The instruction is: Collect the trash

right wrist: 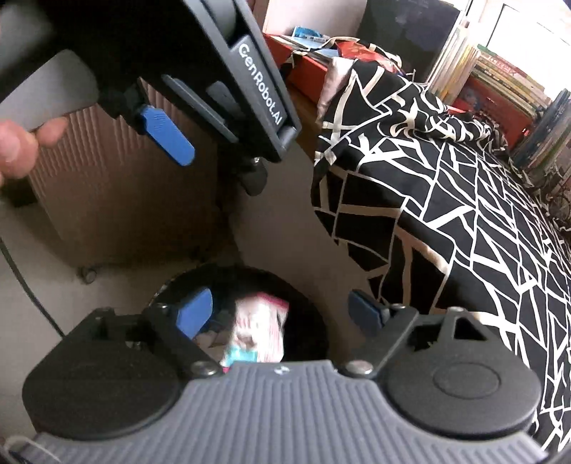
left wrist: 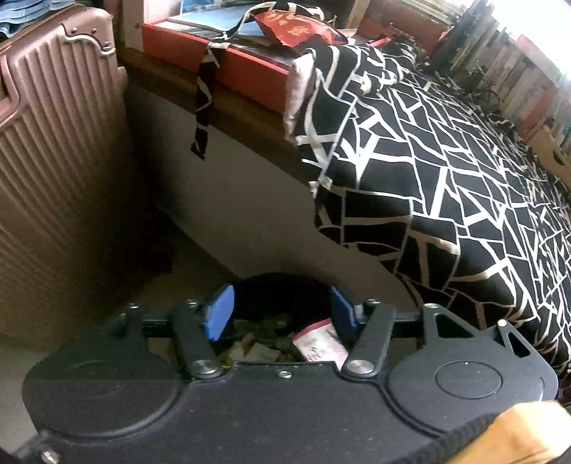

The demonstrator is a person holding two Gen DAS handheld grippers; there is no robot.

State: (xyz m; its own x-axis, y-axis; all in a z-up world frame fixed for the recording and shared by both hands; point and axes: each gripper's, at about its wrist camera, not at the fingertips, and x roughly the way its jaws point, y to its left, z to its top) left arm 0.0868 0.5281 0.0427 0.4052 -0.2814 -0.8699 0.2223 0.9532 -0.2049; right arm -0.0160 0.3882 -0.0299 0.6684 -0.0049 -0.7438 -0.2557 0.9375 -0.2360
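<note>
Two tools [right wrist: 282, 314] [left wrist: 282, 314], one bin [right wrist: 314, 307], one suitcase [left wrist: 53, 142], one patterned bedspread [left wrist: 446, 178].

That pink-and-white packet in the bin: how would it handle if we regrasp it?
The pink-and-white packet looks like thin printed wrapper, so probably light and floppy, likely to crumple rather than hold shape. Its glossy face suggests it may slip between pads. It lies loose on other litter in the black bin, so a push would likely just shift it.

"GenRobot.AI" is read in white letters along the dark body of the left gripper [right wrist: 214, 150], seen from the right wrist view. Gold characters are printed on the red bag [left wrist: 289, 28] up on the ledge, but they cannot be made out.
</note>
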